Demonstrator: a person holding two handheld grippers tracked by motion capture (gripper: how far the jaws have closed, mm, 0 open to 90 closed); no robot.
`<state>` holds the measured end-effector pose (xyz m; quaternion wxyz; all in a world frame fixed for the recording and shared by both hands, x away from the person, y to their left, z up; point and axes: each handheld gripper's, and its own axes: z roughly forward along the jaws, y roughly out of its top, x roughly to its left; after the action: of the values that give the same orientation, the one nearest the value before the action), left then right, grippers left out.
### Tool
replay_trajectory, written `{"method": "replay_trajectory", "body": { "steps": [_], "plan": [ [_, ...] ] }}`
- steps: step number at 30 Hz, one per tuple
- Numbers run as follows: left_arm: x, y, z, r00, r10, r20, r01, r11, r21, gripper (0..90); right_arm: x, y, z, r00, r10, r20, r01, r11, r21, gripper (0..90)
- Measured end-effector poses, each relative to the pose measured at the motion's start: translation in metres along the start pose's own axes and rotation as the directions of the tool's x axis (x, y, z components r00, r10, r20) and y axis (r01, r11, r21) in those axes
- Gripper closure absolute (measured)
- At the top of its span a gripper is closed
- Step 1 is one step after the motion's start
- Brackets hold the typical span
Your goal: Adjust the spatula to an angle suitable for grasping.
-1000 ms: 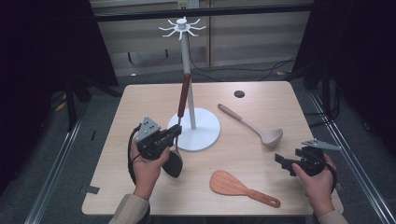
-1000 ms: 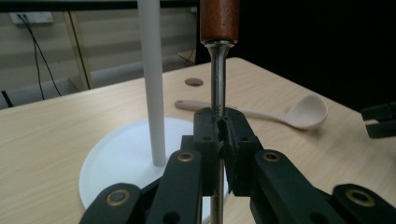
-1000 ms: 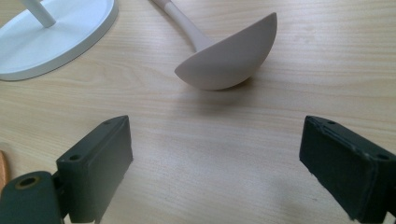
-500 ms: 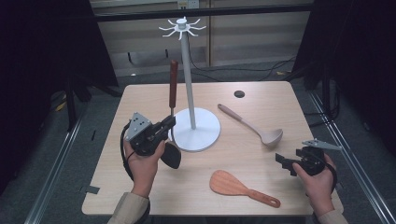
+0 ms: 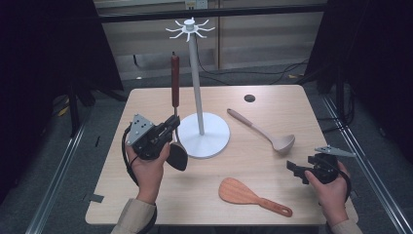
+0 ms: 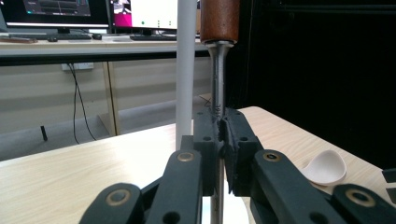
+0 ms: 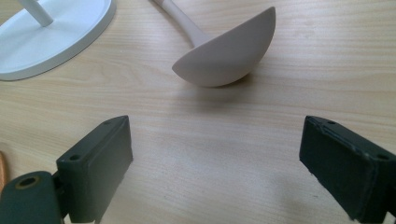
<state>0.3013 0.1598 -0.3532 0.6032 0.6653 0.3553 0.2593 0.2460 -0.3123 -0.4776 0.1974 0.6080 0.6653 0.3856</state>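
My left gripper [image 5: 172, 125] is shut on the metal shank of a spatula [image 5: 175, 87] that has a brown wooden handle and a black blade [image 5: 177, 157]. The spatula stands nearly upright, handle up, just left of the white hook stand [image 5: 195, 73]. In the left gripper view the jaws pinch the steel shank [image 6: 217, 93], with the brown handle [image 6: 219, 21] above and the white pole [image 6: 186, 70] behind. My right gripper [image 5: 296, 170] rests open at the table's right front. Its view has the pale ladle bowl [image 7: 226, 51] ahead, with nothing between the pads.
A beige ladle [image 5: 263, 131] lies right of the stand's round base [image 5: 209, 141]. A wooden rice paddle [image 5: 251, 196] lies near the front edge. A small dark disc [image 5: 250, 98] sits at the back of the wooden table [image 5: 272, 102]. Dark floor surrounds the table.
The left gripper has lifted the spatula and swung it from leaning toward the stand to nearly upright, handle top now higher and farther left. The right gripper has stayed put.
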Motion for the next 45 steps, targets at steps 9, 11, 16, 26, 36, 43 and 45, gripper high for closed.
{"method": "replay_trajectory", "body": {
  "steps": [9, 11, 16, 26, 36, 43, 45],
  "plan": [
    [-0.007, 0.008, 0.008, 0.9990, -0.018, -0.040, 0.017, 0.9996, -0.023, 84.6, -0.002, 0.000, -0.001, 0.9999, 0.010, 0.001, -0.010, 1.000, 0.000, 9.0],
    [-0.009, 0.008, 0.009, 0.9991, -0.020, -0.036, 0.019, 0.9995, -0.027, 84.6, -0.002, 0.000, -0.001, 0.9999, 0.012, 0.000, -0.012, 1.000, 0.000, 9.0],
    [-0.015, 0.013, 0.014, 0.9988, -0.007, -0.048, 0.006, 0.9994, -0.034, 84.6, -0.003, -0.001, -0.001, 0.9999, 0.015, -0.001, -0.015, 1.000, 0.004, 9.1],
    [-0.019, 0.021, 0.019, 0.9970, -0.002, -0.077, -0.001, 0.9989, -0.047, 84.5, -0.005, -0.002, -0.001, 0.9995, 0.030, 0.001, -0.030, 1.000, 0.003, 9.0],
    [-0.020, 0.033, 0.023, 0.9967, 0.006, -0.081, -0.010, 0.9986, -0.052, 84.5, -0.005, -0.002, -0.001, 0.9996, 0.028, -0.002, -0.028, 1.000, 0.006, 9.0],
    [-0.023, 0.037, 0.028, 0.9959, 0.023, -0.087, -0.028, 0.9985, -0.048, 84.5, -0.006, -0.002, -0.001, 0.9994, 0.035, 0.000, -0.035, 0.999, 0.005, 9.0],
    [-0.024, 0.037, 0.030, 0.9954, 0.027, -0.092, -0.031, 0.9988, -0.039, 84.5, -0.007, -0.003, 0.000, 0.9995, 0.031, 0.000, -0.031, 1.000, 0.005, 9.1]
  ]
}}
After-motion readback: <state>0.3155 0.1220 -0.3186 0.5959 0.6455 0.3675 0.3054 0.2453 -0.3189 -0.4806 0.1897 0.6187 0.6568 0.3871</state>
